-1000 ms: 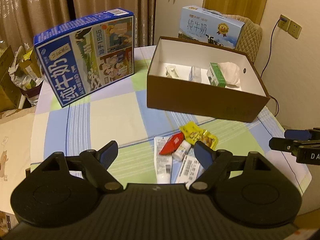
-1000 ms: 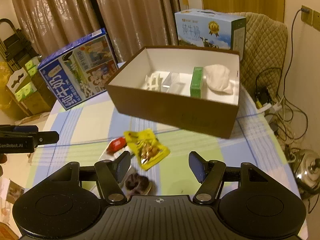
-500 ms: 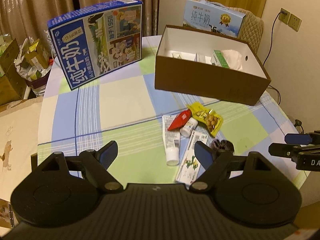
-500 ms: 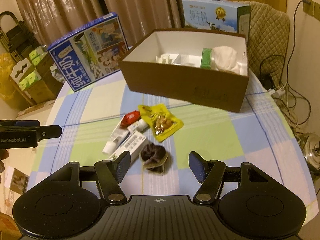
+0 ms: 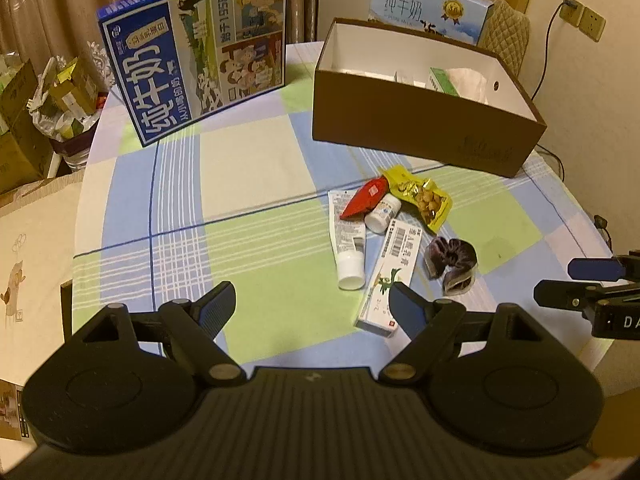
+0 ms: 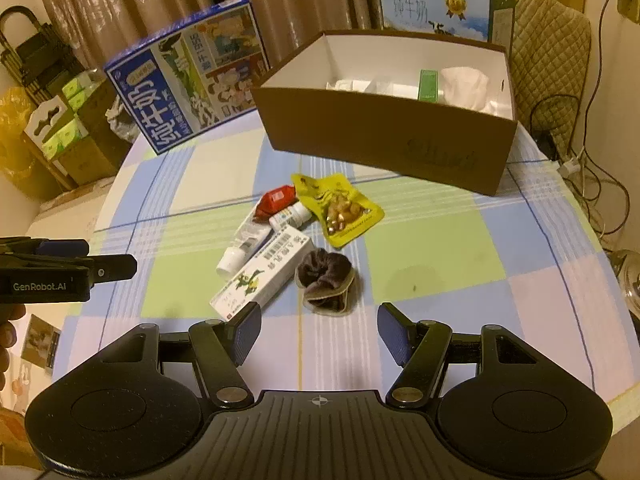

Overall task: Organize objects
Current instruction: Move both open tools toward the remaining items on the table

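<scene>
Hovering wide apart and empty, the right gripper (image 6: 318, 334) should drop straight over the dark fuzzy hair scrunchie (image 6: 325, 280), then squeeze gently.

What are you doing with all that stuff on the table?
A person is tidying up with a gripper in each hand. The left gripper and right gripper are both open and empty, hovering above the checked table. A little pile waits there: a white tube, a red packet, a small bottle, a yellow snack bag, a long white carton and a dark scrunchie. The brown box behind already holds a few things.
</scene>
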Demonstrator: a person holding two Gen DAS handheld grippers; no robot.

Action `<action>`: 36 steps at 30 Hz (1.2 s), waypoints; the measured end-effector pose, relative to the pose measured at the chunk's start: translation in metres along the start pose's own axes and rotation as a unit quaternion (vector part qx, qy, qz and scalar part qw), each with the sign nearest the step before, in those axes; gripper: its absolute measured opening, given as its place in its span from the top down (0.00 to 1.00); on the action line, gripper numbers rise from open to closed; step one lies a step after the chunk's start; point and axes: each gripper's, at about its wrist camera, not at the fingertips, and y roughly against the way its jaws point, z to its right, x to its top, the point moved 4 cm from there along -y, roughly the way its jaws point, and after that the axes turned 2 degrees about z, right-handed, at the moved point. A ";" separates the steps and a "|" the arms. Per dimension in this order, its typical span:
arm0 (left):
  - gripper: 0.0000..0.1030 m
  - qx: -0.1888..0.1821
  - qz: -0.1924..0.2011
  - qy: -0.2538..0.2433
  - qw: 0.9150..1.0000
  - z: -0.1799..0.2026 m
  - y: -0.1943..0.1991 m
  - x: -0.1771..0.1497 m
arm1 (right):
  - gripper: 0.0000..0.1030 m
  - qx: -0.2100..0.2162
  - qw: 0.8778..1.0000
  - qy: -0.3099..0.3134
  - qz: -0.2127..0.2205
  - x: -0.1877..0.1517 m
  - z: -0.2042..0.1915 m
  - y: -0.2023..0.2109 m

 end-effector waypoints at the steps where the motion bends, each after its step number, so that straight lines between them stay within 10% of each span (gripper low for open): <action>1: 0.21 0.000 -0.002 0.000 1.000 0.000 -0.001 -0.001 | 0.40 0.000 1.000 0.000 -0.002 -0.001 -0.001 -0.001; 36: 0.21 -0.001 -0.049 0.006 0.999 0.000 -0.050 -0.014 | 0.40 0.000 0.999 0.007 -0.048 -0.008 0.011 -0.060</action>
